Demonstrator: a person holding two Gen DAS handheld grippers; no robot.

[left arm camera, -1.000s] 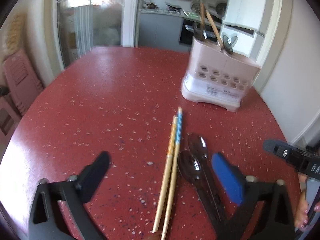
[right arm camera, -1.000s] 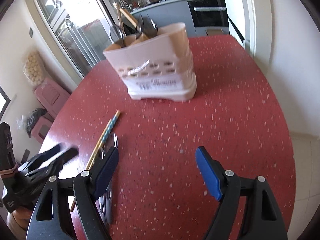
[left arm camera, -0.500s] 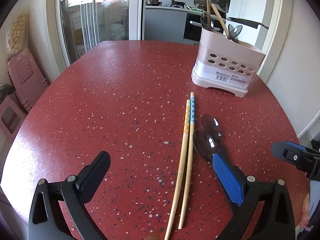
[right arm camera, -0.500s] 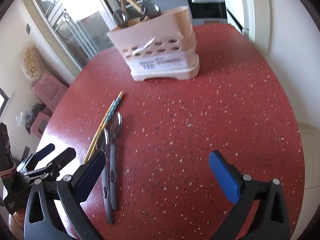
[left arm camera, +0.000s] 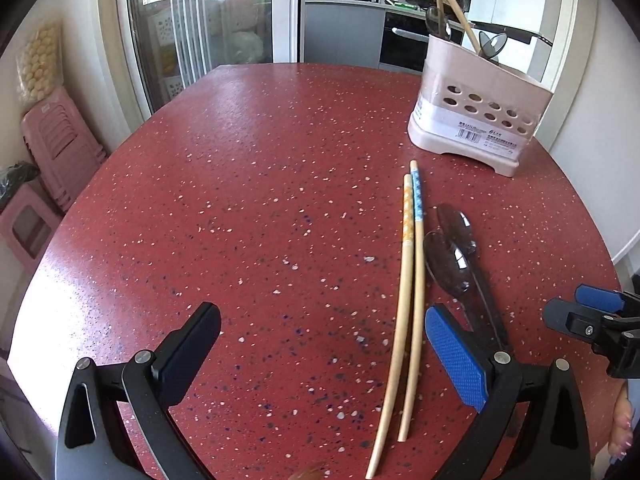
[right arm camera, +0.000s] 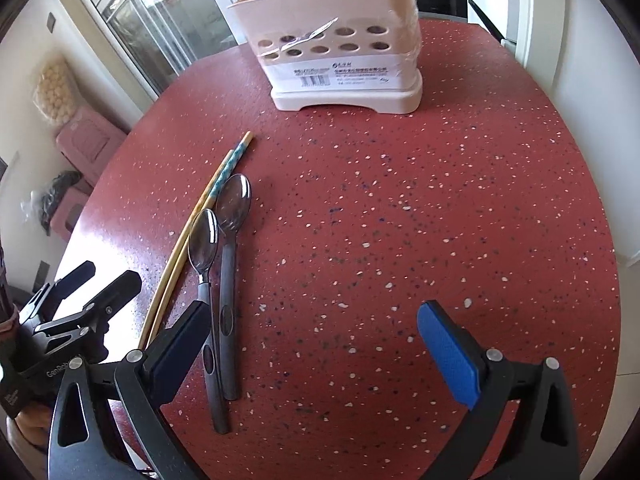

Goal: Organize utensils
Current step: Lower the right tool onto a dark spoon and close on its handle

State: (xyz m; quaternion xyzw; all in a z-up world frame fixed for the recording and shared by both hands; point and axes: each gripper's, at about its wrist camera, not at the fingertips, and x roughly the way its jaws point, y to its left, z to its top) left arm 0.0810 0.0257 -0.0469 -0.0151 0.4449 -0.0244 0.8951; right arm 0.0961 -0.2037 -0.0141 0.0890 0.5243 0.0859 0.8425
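Observation:
Two chopsticks lie side by side on the red speckled table, also in the right wrist view. Two dark spoons lie just right of them, clear in the right wrist view. A pink utensil holder with spoons and chopsticks in it stands at the far right, facing the right wrist camera. My left gripper is open and empty above the near table, left of the chopsticks. My right gripper is open and empty, its left finger over the spoon handles.
The table edge curves close on the right by a white wall. Pink stools stand on the floor at the left. A glass door and kitchen counter lie behind the table.
Both grippers have pulled back and risen from the table, so the utensils and the holder show farther off. The spoons and chopsticks have not moved.

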